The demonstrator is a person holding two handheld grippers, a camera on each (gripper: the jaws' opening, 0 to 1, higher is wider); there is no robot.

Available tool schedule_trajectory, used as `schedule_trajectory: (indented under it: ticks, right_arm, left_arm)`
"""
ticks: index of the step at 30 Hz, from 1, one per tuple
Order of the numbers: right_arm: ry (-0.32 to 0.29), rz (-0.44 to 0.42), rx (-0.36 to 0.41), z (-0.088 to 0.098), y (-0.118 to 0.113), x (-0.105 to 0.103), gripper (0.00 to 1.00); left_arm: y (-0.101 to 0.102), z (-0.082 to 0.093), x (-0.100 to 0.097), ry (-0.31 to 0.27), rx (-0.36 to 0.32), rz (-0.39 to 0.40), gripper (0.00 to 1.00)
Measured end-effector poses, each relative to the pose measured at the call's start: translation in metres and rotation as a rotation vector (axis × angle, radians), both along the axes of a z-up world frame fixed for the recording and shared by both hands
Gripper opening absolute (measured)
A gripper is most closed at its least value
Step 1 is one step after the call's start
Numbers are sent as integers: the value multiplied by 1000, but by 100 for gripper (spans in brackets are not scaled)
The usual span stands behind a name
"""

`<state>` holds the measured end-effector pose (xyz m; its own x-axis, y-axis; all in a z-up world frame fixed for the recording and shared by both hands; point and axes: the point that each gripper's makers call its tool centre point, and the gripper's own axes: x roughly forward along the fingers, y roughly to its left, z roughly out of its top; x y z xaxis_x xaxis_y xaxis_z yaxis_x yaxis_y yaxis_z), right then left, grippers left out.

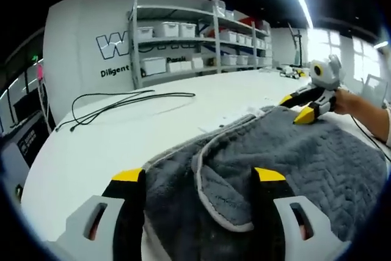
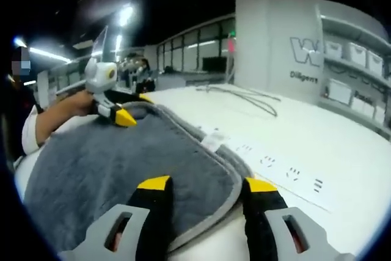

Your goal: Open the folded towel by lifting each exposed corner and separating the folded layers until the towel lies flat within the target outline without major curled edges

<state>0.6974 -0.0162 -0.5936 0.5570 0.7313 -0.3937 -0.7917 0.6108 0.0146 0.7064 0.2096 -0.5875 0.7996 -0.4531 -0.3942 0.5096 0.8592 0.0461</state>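
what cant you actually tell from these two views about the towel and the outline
- Target outline: left gripper view, the grey towel covers the white table; no outline visible.
- Small printed marks beside the towel: right gripper view, too small to read.
- Towel's near edge: both views, cut off behind the left gripper and right gripper.
- Whether either gripper is pinching cloth: unclear.

1. The grey towel [image 1: 293, 163] runs off the left gripper view's lower edge.
2. Wall lettering [image 2: 303, 77] is cut short by the shelving.
3. Contents of the shelf bins [image 1: 166, 29] cannot be told.
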Motion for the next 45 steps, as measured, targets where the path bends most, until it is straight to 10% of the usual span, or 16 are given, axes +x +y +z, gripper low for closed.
schedule_trajectory:
  ticks: [12, 22, 31, 45]
  right_arm:
    - [-21, 17, -13, 4, 2, -12, 42]
    - [-44, 1, 12, 12, -1, -13, 31]
    - [-46, -4, 29, 15, -2, -16, 23]
    - [-37, -12, 44, 17, -3, -19, 10]
  left_arm:
    - [2, 4, -1, -3, 2, 3, 68]
    - [-1, 11, -14, -9, 50, -73, 37]
    - [3, 14, -16, 7, 43, -71, 29]
    - [11, 10, -32, 129, -22, -60, 14]
